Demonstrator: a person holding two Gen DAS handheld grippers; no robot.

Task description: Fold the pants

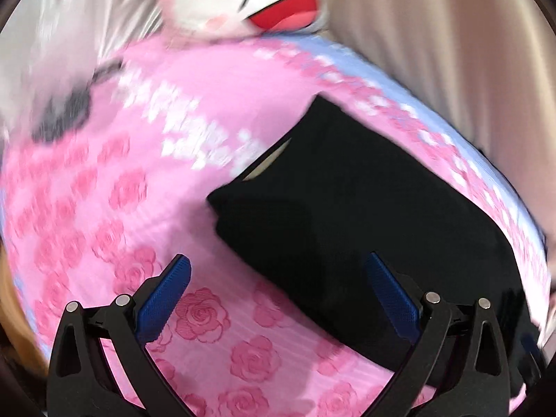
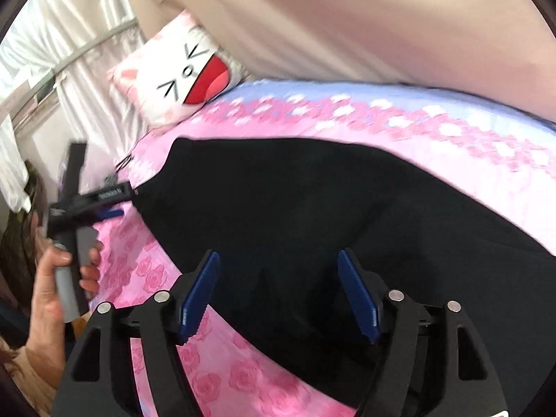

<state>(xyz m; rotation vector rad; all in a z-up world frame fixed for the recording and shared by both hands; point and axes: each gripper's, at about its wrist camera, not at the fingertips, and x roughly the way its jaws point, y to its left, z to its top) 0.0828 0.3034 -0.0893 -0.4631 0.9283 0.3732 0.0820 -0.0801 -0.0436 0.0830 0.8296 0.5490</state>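
So we've got the black pants (image 2: 312, 208) lying flat on the bed (image 2: 156, 278) with its pink rose cover, stretching from about 9 o'clock to 3 o'clock in the right wrist view. Our right hand-held gripper (image 2: 278, 295) hovers over them, released, nothing pinched. The left hand-held gripper (image 1: 278, 299) is spread wide too, empty, pants edge at its 1 o'clock. A cat-face pillow (image 2: 180, 76) sits up at 11 o'clock.
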